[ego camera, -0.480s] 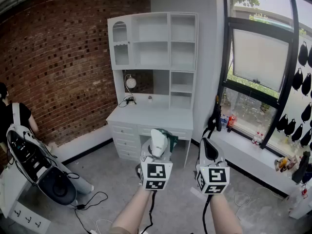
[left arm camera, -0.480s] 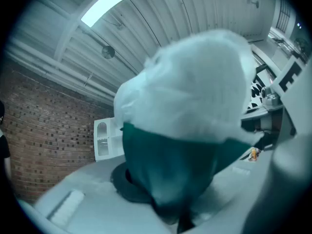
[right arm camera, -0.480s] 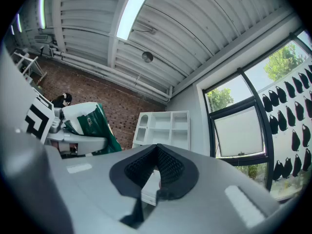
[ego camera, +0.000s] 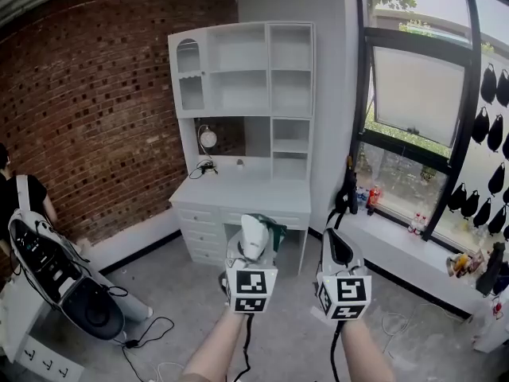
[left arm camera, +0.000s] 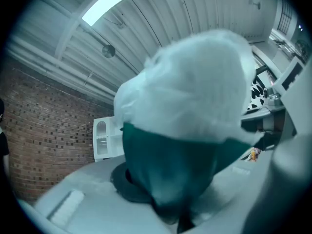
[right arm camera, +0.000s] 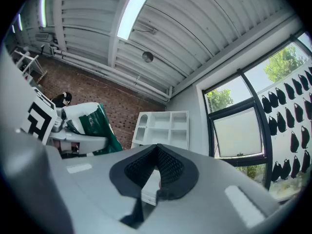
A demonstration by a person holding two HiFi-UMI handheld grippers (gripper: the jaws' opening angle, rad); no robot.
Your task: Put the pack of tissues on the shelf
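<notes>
The pack of tissues point(ego camera: 255, 235), white with a green end, sticks up from my left gripper point(ego camera: 253, 253), which is shut on it at waist height. In the left gripper view the pack of tissues point(left arm camera: 190, 116) fills most of the frame, with the left gripper point(left arm camera: 168, 204) clamped on its green end. My right gripper point(ego camera: 340, 255) is beside it, shut and empty. In the right gripper view the right gripper point(right arm camera: 156, 172) has its black pads together. The white shelf unit point(ego camera: 246, 78) stands over a desk against the far wall, a few steps ahead, also visible as the shelf unit point(right arm camera: 163, 129).
A desk point(ego camera: 242, 193) with drawers carries a small round lamp point(ego camera: 207, 140). A person point(ego camera: 20, 201) stands at the far left by a black and white machine point(ego camera: 56, 273). Cables point(ego camera: 147, 333) lie on the floor. The window ledge point(ego camera: 398, 241) with bottles runs along the right.
The shelf unit sits slightly further left in the head view. Both grippers keep the same pose, and the pack stays in the left one.
</notes>
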